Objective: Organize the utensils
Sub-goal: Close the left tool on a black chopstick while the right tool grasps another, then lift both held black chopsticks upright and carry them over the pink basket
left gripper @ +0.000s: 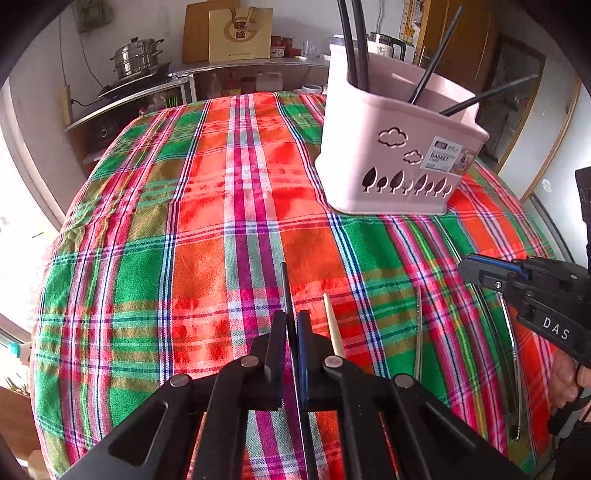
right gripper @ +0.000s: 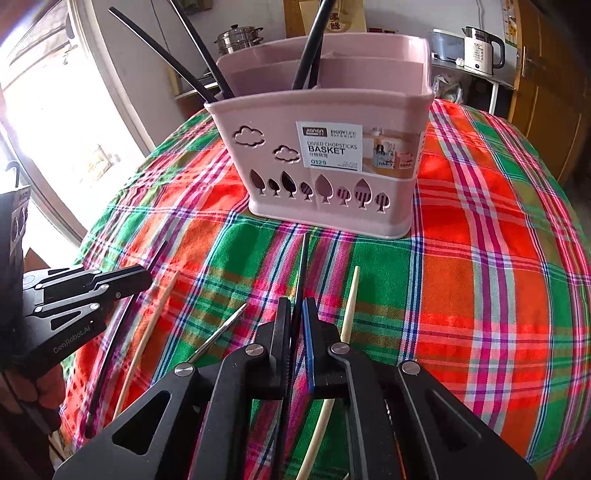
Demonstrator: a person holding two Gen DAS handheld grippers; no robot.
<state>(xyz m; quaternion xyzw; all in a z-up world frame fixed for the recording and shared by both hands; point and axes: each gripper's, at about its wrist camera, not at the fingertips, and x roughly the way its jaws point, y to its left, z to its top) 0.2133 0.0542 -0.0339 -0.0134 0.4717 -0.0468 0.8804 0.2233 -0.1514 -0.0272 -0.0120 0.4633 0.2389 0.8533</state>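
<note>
A pink divided chopstick basket point(left gripper: 391, 162) point(right gripper: 332, 173) stands on the plaid tablecloth and holds several black chopsticks point(left gripper: 354, 44) point(right gripper: 310, 48). My left gripper point(left gripper: 294, 325) is shut on a black chopstick point(left gripper: 285, 284) low over the cloth. My right gripper point(right gripper: 297, 314) is shut on another black chopstick point(right gripper: 303, 266), pointing at the basket. The right gripper also shows in the left wrist view point(left gripper: 469, 267), and the left gripper in the right wrist view point(right gripper: 146, 277). Pale wooden chopsticks point(left gripper: 332, 323) point(right gripper: 351, 299) point(right gripper: 147, 332) and thin metal ones point(left gripper: 419, 328) point(right gripper: 221, 328) lie on the cloth.
The table point(left gripper: 221, 206) is round with a red, green and pink plaid cloth. Behind it are a counter with a steel steamer pot point(left gripper: 138, 57), a paper bag point(left gripper: 240, 35) and an electric kettle point(right gripper: 480, 50). A bright window is at the left.
</note>
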